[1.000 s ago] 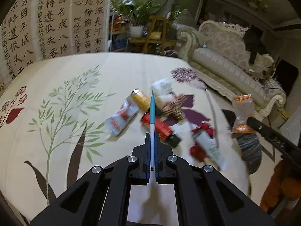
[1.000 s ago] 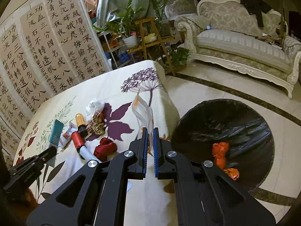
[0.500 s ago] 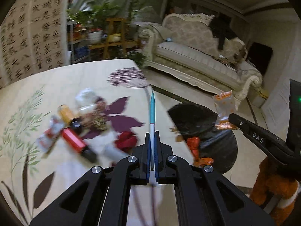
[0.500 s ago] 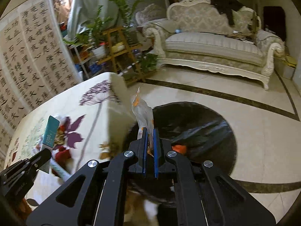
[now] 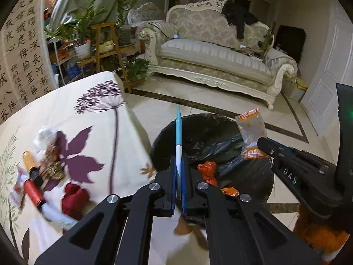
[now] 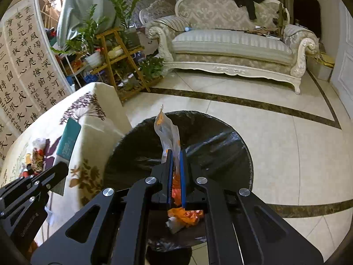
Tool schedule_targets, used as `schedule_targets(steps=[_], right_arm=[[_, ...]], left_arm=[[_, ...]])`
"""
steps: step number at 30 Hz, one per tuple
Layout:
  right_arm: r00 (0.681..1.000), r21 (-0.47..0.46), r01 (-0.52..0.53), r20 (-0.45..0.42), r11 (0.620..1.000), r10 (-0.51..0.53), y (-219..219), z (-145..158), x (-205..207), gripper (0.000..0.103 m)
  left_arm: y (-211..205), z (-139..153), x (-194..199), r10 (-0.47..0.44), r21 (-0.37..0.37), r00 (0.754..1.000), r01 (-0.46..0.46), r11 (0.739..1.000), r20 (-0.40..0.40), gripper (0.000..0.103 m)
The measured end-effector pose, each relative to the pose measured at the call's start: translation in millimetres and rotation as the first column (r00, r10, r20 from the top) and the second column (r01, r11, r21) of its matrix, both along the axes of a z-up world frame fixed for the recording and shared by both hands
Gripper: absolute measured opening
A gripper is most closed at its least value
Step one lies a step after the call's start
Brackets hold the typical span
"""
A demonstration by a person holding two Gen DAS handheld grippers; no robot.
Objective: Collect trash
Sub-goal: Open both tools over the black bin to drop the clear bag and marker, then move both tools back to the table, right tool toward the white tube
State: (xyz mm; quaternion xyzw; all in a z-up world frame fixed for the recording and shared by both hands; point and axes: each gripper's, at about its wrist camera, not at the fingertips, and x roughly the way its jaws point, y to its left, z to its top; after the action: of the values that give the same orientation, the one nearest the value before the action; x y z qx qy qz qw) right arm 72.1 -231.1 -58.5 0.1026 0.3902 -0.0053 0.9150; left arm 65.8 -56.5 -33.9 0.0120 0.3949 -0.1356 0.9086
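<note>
My left gripper is shut on a flat teal-and-white tube, seen edge-on and sticking up over the near rim of the black-lined trash bin. In the right wrist view the same tube shows its flat face beside the table corner. My right gripper is shut on a clear orange-printed wrapper, held above the bin's opening. Orange and red trash lies inside the bin. From the left wrist view, the right gripper and its wrapper hang over the bin's right side.
The table with a floral cloth stands left of the bin and carries a red crumpled wrapper, a red-and-black tube, a yellow tube and a white tissue. A sofa and plant shelf stand behind on tiled floor.
Both grippers swung right, away from the tabletop trash and over the black bin, each keeping its item. The table slid to the left of both views.
</note>
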Motion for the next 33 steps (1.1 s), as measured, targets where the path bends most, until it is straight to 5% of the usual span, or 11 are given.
schedule_targets(steps=[6,12,19,28,33], right_arm=[[1.0,0.016,0.015,-0.027,1.0,-0.015,-10.4,-12.0,6.4,0.008],[0.999,0.025,0.032,-0.04,0.999,-0.031,-16.9,-18.6,7.5,0.02],[0.998,0.027,0.049,-0.04,0.998,-0.048,-20.1,-17.0,6.2,0.024],[1.0,0.035,-0.019,0.004,0.999,0.019,4.1,3.4,-6.2,0.042],[0.994,0.037,-0.107,0.022,0.994,0.106,36.4,12.8,-12.9,0.043]], left_arm=[[-16.4,-7.3,11.0,-0.023,0.032,1.0,0.023,0.999,-0.011,0.005],[-19.7,-14.9,15.4,-0.017,0.055,1.0,0.018,0.998,-0.024,0.036],[-17.1,-11.3,16.2,0.005,0.043,1.0,-0.004,0.999,-0.023,0.054],[17.1,8.7,-2.7,0.082,0.028,0.996,-0.083,0.996,0.016,0.07],[51.3,16.6,-21.1,0.159,0.031,0.987,-0.16,0.987,0.032,0.071]])
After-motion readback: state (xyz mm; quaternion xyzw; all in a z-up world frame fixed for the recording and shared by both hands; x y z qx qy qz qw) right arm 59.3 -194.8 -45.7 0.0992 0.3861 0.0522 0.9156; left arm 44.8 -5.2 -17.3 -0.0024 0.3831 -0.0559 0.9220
